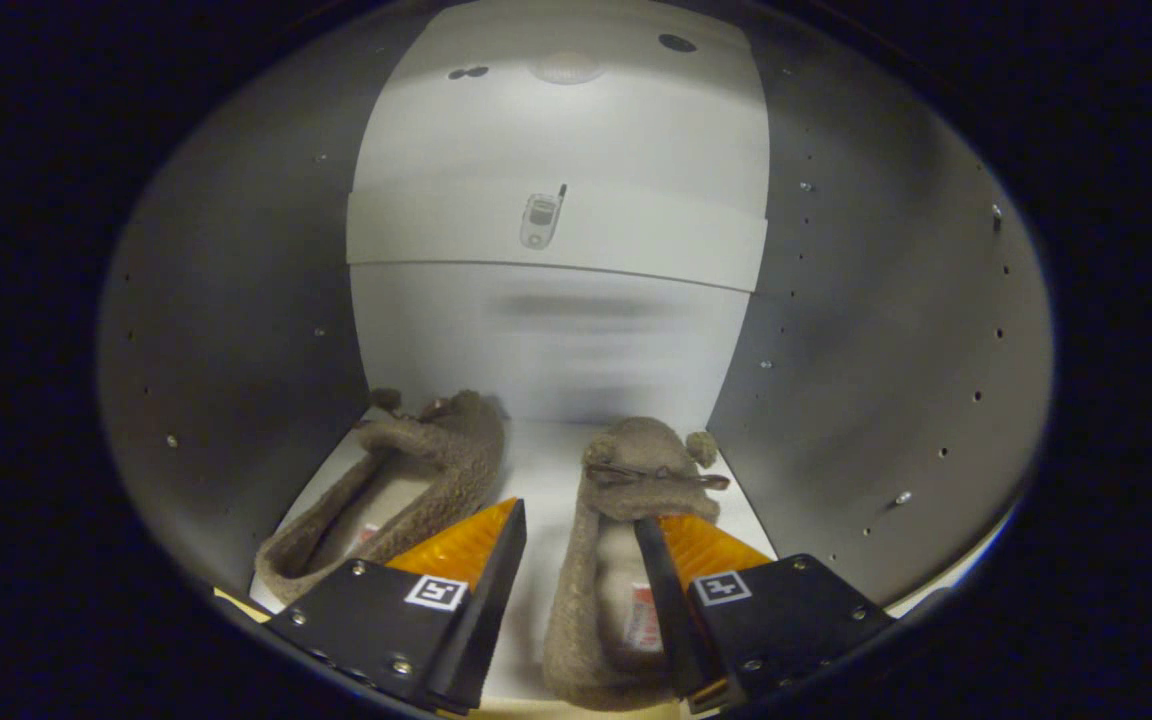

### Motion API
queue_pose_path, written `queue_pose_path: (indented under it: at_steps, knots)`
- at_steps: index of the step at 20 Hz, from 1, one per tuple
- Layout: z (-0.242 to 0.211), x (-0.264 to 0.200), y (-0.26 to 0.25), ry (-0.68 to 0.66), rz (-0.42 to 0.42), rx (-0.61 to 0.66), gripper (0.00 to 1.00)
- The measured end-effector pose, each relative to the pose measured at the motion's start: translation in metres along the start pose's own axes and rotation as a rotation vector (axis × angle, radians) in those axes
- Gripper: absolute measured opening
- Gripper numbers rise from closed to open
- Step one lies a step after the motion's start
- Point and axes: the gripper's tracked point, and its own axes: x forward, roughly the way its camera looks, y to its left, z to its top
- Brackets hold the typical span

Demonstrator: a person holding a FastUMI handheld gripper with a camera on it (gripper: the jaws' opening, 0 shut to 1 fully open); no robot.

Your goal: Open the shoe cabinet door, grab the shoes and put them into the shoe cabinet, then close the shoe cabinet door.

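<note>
I am looking straight into the grey shoe cabinet, its dark side walls dotted with rows of small shelf-pin holes and its pale back panel facing me. A lighter horizontal band crosses that back panel, with a small phone-shaped sticker on it. Higher up I can make out a few dark holes and a faint round mark, too blurred to name.

Two fuzzy brown-grey slippers lie on the cabinet's white floor, toes pointing toward the back panel. The left fuzzy slipper lies at an angle near the left wall, its heel toward me and its open pale lining showing. The right fuzzy slipper lies nearly straight, with a small bow and a pompom at its toe, close to the right wall. A strip of white floor separates the two.

My gripper is spread wide. The left finger sits over the gap beside the left slipper, apart from the right one. The right finger overlaps the right slipper's opening along its right edge; I cannot tell whether it touches the fabric. Most of the right slipper lies between my fingers, and nothing is clamped.
</note>
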Motion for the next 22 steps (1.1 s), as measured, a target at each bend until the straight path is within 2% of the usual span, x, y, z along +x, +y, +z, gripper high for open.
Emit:
queue_pose_path:
  at_steps: [4,13,22]
  knots:
    - [0.001,-0.022,-0.001,-0.002,-0.014,-0.018,0.69]
    - [0.024,-0.102,-0.011,-0.134,-0.034,0.004,0.69]
    - [0.024,-0.229,-0.014,-0.281,0.037,0.03,0.69]
